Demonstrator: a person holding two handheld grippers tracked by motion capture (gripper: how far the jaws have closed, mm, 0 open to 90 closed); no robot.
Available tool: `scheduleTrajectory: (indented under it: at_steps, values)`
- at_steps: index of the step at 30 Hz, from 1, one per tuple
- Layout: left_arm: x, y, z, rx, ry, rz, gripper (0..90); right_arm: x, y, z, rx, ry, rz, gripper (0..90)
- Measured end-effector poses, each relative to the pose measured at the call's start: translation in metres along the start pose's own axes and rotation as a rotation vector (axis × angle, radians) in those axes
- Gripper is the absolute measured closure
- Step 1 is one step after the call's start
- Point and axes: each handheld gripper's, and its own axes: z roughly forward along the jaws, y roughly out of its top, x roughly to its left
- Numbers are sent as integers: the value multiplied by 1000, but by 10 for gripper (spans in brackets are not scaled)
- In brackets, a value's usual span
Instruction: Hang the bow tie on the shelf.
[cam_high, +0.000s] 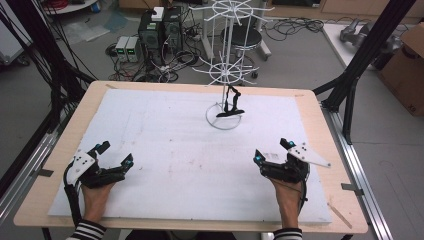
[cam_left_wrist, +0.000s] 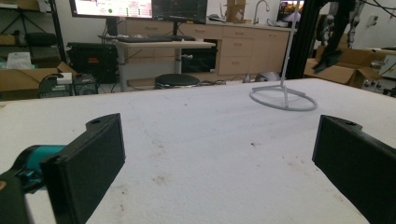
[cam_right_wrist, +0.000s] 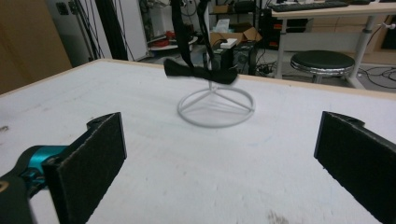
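From above, the wooden worktop (cam_high: 320, 130) carries a white sheet (cam_high: 165, 150) over most of its top. Toward the 12 o'clock edge of the sheet stands a white wire rack (cam_high: 229, 65) on a ring base, with spoked tiers up its pole. A black strap (cam_high: 231, 104) hangs from the lowest tier, its lower end dangling over the ring base. The left gripper (cam_high: 116, 155) rests on the sheet at about 8 o'clock, held in the person's left hand (cam_high: 95, 197); its jaws stand wide apart with nothing between them. The right gripper (cam_high: 272, 151) rests at about 4 o'clock in the right hand (cam_high: 290, 197), its jaws also wide apart and empty. Both grippers are well apart from the rack.

In the left gripper view, the left gripper (cam_left_wrist: 217, 154) has its two black jaws spread to either side of the frame, holding nothing, with bare stained sheet (cam_left_wrist: 205, 135) between them. The rack's ring base (cam_left_wrist: 283, 97) sits far off at about 1 o'clock, and the strap (cam_left_wrist: 332, 42) hangs at the upper right.

In the right gripper view, the right gripper (cam_right_wrist: 219, 158) is likewise wide open and empty. The rack's ring base (cam_right_wrist: 215, 108) lies straight ahead at 12 o'clock, and the strap (cam_right_wrist: 198, 70) hangs just above it, its dark lower end crossing the pole.
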Motion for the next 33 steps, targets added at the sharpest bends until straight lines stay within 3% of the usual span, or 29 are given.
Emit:
scheduleTrajectory:
  at_steps: [7, 14, 25, 33]
  values:
    - [-1, 0, 0, -10, 3, 7, 28, 0, -35, -10, -76, -14, 2, 11]
    - [-1, 0, 0, -6, 5, 12, 28, -1, -53, -14, -133, -36, -2, 11]
    - [-3, 0, 0, 0, 12, 22, 28, -2, -58, -16, -155, -44, -1, 11]
    - [-3, 0, 0, 0, 21, 22, 29, 0, -57, -14, -138, -55, -24, 11]
